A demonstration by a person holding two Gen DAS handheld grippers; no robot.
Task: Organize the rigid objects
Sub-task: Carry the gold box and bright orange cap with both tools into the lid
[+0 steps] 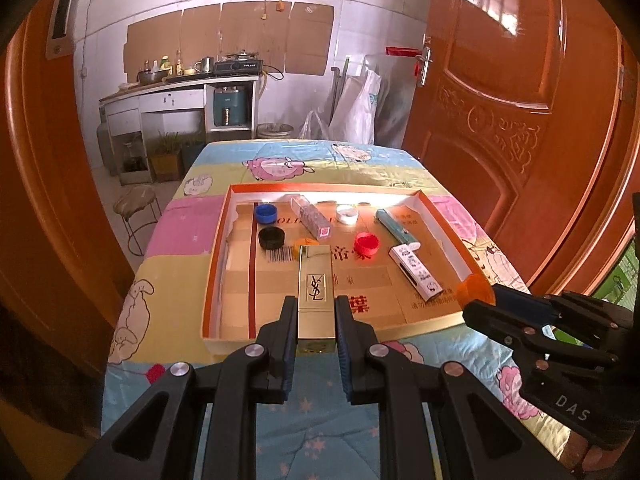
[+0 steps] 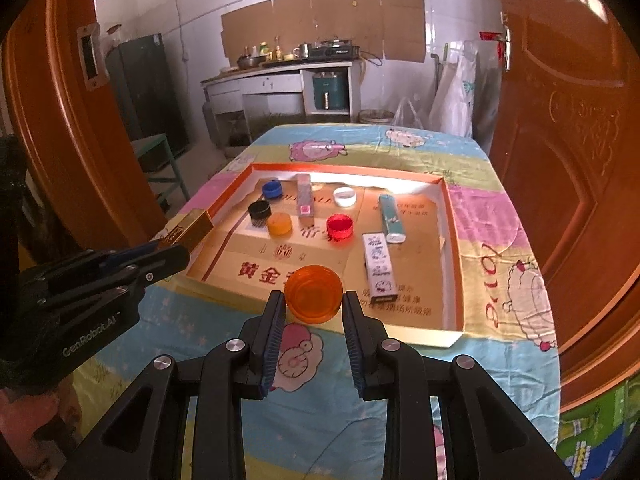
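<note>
My left gripper is shut on a gold YSL box and holds it over the near edge of the shallow orange-rimmed cardboard tray. The gold box also shows in the right wrist view. My right gripper is shut on an orange translucent cap, held above the tray's near edge; the cap also shows in the left wrist view. In the tray lie a blue cap, black cap, red cap, white cap, a pink box, a teal box and a white box.
The tray sits on a table with a cartoon-print cloth. A small orange cap lies in the tray in the right wrist view. An orange door stands to the right, a stool to the left, a kitchen counter behind.
</note>
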